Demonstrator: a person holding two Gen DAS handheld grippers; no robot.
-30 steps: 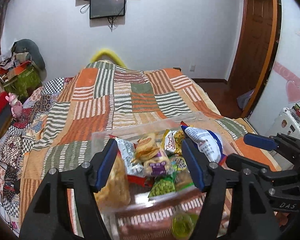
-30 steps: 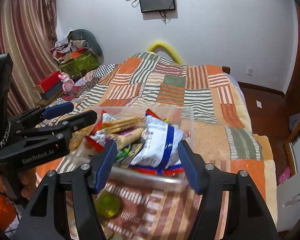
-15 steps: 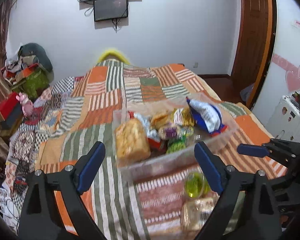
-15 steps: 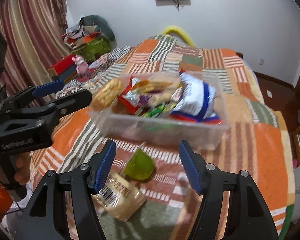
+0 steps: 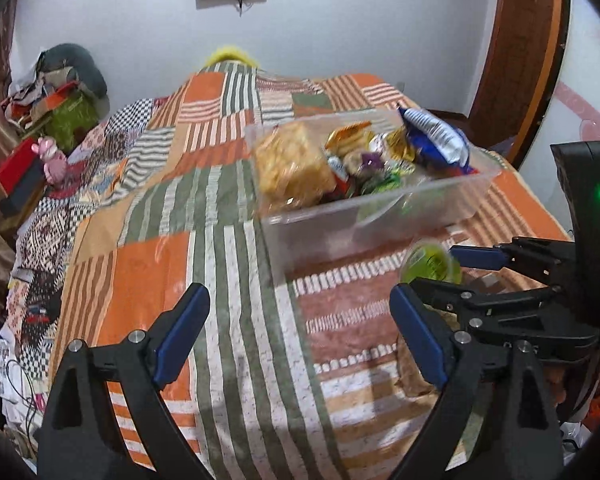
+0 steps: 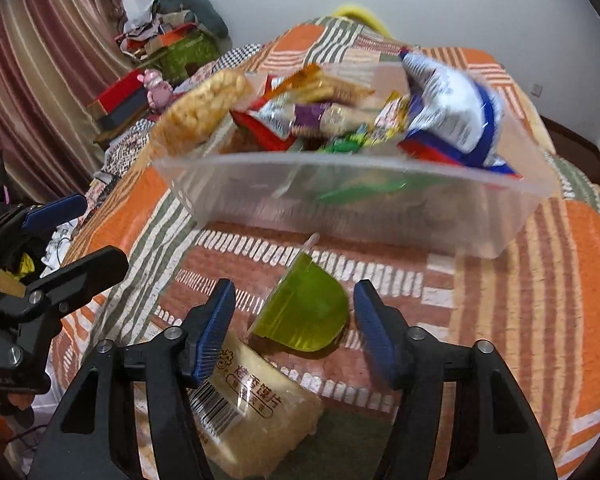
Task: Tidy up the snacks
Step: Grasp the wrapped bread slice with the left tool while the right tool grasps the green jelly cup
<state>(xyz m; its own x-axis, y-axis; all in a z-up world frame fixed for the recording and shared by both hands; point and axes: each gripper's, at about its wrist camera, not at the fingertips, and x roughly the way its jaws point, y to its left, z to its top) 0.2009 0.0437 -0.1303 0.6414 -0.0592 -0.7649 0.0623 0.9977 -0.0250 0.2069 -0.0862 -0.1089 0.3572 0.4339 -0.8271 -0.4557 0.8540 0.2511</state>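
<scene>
Over the last second we drew both tongs back from the clear bin (image 6: 380, 208), so the green jelly cup (image 6: 306, 314) and the wafer packet (image 6: 252, 400) came into reach outside it; we judged these the last snacks to put away. The right tongs (image 6: 296, 330) stood apart, empty, the cup lying between the tips. The left tongs (image 5: 300, 336) stood apart over bare quilt (image 5: 152, 264). The bin's near wall stood just ahead; open room lay leftward
</scene>
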